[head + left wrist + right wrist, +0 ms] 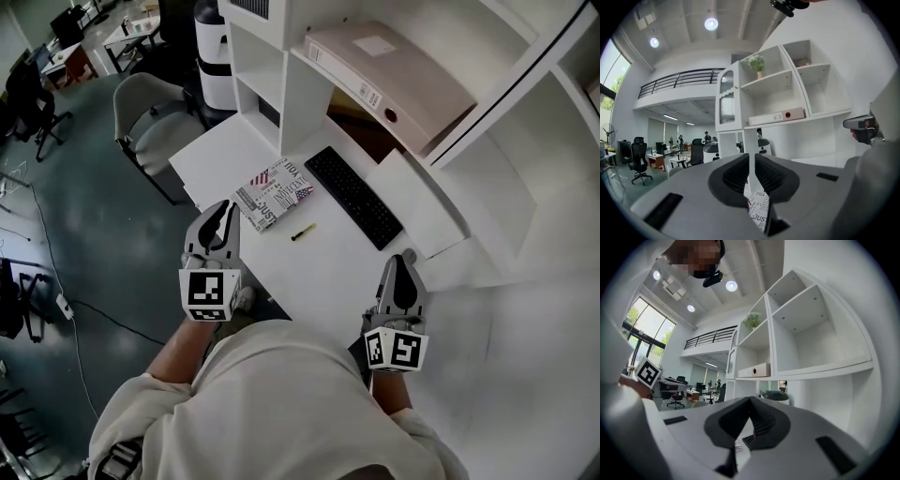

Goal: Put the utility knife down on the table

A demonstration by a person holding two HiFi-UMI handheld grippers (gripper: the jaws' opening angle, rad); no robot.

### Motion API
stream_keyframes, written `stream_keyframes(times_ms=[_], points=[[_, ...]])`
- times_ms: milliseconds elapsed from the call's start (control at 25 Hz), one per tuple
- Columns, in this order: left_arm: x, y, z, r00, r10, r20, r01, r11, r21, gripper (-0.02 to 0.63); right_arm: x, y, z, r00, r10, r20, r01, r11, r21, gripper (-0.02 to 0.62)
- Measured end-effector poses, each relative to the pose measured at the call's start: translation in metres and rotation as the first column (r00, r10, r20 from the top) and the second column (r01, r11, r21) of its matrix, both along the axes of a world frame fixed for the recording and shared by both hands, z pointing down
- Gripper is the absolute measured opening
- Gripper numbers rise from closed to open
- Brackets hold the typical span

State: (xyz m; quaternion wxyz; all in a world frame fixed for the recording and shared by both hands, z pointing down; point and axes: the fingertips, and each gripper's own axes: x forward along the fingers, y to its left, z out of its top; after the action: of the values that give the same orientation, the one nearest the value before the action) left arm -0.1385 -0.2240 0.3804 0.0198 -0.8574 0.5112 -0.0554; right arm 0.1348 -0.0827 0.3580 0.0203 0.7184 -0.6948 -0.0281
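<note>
Looking down, you have the utility knife (302,232) lying on the tabletop (328,272), near the printed booklet (272,194) and between it and the front edge. Its long axis runs across that edge rather than along it, pointing toward the keyboard (354,197). It sits ahead and to the right of your left gripper (222,214), whose jaws stand a narrow slit apart with nothing between them. Your right gripper (404,262), jaws pressed together and empty, is somewhat farther off. Neither touches the knife, so the putting-down looks done.
</note>
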Motion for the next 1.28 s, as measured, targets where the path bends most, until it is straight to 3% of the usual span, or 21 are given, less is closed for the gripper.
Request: stream_keyframes(times_ms=[520,1280], points=[[-0.051,0.032,-0.045,0.991,-0.098,-0.092,0.110,0.985,0.134,0.006,-0.021,-0.013,-0.003,0.998,-0.062,-0.014,0.063,0.998,0.011,0.003],[-0.071,0.042,-0.047,0.986,-0.130,-0.102,0.144,0.979,0.144,0.000,-0.031,-0.024,-0.005,0.994,-0.100,-0.038,0.101,0.995,0.015,0.003]])
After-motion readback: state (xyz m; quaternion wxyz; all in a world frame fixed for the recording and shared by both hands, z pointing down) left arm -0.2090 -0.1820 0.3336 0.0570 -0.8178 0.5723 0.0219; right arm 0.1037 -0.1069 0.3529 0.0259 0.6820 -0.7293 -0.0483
